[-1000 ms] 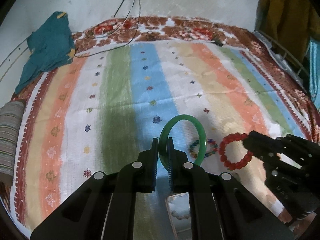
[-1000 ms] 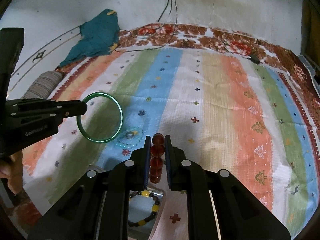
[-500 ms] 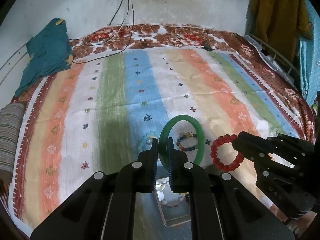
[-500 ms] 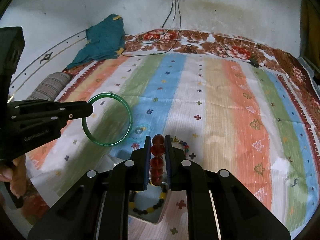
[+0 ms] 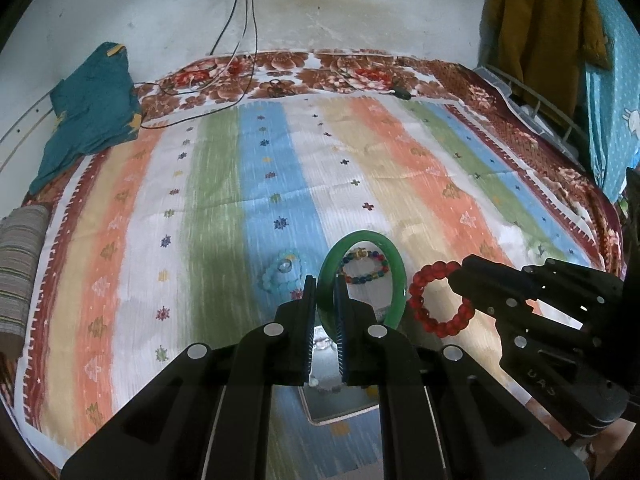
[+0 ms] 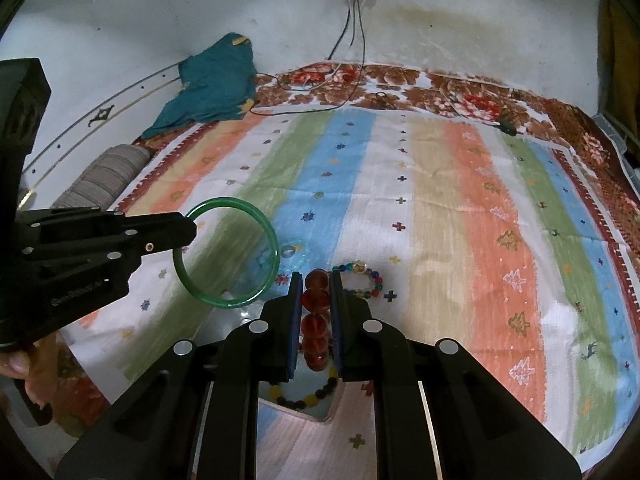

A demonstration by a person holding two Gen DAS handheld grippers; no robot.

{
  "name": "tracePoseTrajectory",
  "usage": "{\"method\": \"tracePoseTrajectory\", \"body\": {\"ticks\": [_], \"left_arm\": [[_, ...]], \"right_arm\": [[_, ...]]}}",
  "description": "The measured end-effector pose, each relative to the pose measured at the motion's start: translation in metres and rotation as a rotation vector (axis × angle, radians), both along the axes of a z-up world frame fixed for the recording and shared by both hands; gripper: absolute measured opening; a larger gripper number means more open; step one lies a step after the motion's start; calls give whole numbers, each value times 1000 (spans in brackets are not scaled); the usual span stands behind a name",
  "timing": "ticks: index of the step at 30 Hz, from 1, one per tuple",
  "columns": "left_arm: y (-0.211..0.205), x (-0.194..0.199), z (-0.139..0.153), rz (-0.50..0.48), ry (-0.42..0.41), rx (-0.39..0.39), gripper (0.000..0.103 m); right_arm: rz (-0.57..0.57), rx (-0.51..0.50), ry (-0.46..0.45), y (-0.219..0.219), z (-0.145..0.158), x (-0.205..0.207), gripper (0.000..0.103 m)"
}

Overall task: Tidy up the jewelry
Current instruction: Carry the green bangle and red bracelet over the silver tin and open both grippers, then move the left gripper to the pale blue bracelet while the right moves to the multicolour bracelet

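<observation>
My left gripper [image 5: 325,292] is shut on the rim of a green bangle [image 5: 396,276], held upright above the striped bedspread [image 5: 400,168]. My right gripper [image 6: 316,280] is shut on a red bead bracelet [image 6: 316,300]; in the left wrist view the red bead bracelet [image 5: 424,304] hangs as a loop from that gripper [image 5: 460,276]. In the right wrist view the bangle [image 6: 272,240] sticks out from the left gripper [image 6: 190,230]. On the bedspread lie a multicoloured bead bracelet [image 6: 372,280] and a pale blue bead bracelet [image 5: 280,276].
A clear tray [image 5: 340,404] sits under the grippers; a black and yellow bead bracelet [image 6: 304,398] lies in it. A teal cloth [image 5: 92,116], a striped bolster [image 5: 16,264] and cables [image 5: 236,76] lie along the far and left edges. Clothes [image 5: 536,24] hang at right.
Both grippers have drawn back and a little up, still holding the bangle and the red bracelet. More of the bedspread and the tray shows, and the loose bracelets have come into view.
</observation>
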State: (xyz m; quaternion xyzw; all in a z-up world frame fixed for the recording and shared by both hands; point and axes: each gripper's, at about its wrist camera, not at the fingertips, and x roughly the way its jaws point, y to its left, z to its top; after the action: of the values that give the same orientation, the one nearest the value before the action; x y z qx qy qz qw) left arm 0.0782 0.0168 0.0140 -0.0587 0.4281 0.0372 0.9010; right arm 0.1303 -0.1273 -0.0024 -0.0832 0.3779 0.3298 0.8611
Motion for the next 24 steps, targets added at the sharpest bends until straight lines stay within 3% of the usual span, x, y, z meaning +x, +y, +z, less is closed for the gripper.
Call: {"method": "tracePoseTrajectory", "body": {"ticks": [16, 18, 19, 20, 24], "left_arm": [[-9, -14, -12, 0, 48, -19, 11], [-9, -15, -13, 11, 52, -11, 24], [-7, -15, -11, 18, 45, -6, 26], [-5, -15, -10, 29, 42, -7, 28], [7, -13, -9, 76, 39, -21, 37]], "right_arm": [[33, 6, 58, -4, -7, -11, 14], [11, 1, 48, -6, -6, -10, 19], [-4, 0, 35, -8, -4, -8, 30], [-14, 2, 31, -11, -4, -7, 35], [-49, 4, 48, -19, -6, 4, 37]]}}
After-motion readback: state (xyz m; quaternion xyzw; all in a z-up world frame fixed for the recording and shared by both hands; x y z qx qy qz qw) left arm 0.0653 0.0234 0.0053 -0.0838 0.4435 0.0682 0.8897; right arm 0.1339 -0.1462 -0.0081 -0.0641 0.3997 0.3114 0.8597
